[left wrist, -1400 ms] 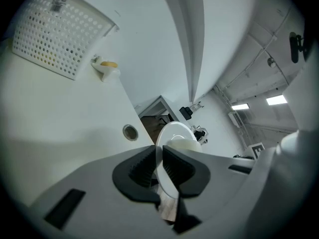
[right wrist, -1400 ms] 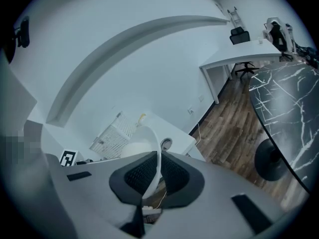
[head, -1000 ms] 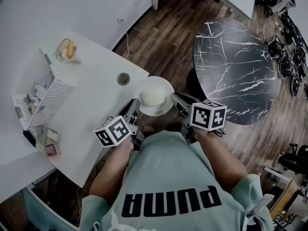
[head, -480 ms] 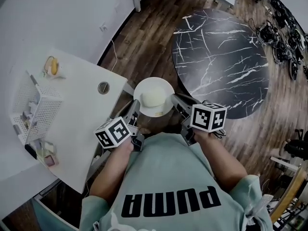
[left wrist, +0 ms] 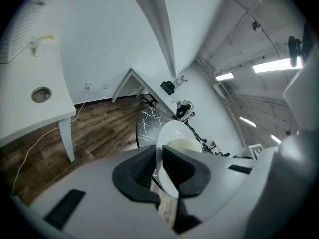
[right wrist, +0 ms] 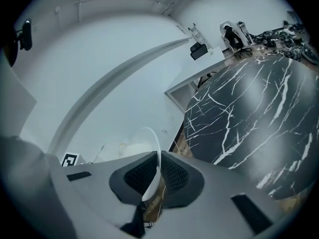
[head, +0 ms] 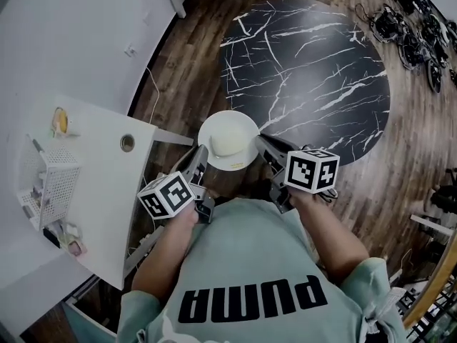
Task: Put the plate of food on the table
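As hand-held grippers (left (head: 201, 154), right (head: 261, 142)) clamp the plate (head: 228, 121), shirt (head: 246, 252) reads PUMA.

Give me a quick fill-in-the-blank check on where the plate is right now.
1. The number of grippers shut on the rim of the white plate, counting the left gripper and the right gripper, is ____.
2. The round table ahead has a ____ top with white veins.
3. In the head view, the plate with its pale food shows mostly against the wooden ____.
4. The white desk lies to the person's ____.
Missing words: two; black; floor; left.
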`<state>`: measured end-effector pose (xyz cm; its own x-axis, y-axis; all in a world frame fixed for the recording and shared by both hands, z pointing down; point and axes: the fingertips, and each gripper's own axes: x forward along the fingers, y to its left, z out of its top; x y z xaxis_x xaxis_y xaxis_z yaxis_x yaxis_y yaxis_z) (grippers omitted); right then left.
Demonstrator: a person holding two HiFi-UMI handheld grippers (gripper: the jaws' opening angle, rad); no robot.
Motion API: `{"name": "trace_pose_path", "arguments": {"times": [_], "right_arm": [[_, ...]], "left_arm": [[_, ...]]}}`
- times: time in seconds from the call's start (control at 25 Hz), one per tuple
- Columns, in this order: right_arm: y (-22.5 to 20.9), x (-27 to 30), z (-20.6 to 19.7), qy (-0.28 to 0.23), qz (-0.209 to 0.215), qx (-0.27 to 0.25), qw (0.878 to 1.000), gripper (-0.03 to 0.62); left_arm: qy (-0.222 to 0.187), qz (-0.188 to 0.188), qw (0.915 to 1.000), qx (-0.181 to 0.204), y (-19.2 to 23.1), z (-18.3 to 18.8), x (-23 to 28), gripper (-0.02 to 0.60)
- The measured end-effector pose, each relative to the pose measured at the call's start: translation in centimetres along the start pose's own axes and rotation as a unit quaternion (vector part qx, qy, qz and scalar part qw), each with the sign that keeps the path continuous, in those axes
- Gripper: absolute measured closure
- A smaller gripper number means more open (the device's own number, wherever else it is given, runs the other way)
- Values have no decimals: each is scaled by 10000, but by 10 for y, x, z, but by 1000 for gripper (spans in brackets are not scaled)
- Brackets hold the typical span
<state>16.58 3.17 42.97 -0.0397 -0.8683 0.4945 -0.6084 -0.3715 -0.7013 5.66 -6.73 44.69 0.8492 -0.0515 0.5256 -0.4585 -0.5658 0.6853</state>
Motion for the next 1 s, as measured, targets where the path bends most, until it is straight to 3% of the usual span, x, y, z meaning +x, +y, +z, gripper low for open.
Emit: {"name": "trace_pose_path", "arguments": {"times": [1.0], "right_arm": [[-158,-124,57,-686,-343,583,9953,562]], "left_arm": [[634,-284,9957,608,-138,-73,141,535]]}}
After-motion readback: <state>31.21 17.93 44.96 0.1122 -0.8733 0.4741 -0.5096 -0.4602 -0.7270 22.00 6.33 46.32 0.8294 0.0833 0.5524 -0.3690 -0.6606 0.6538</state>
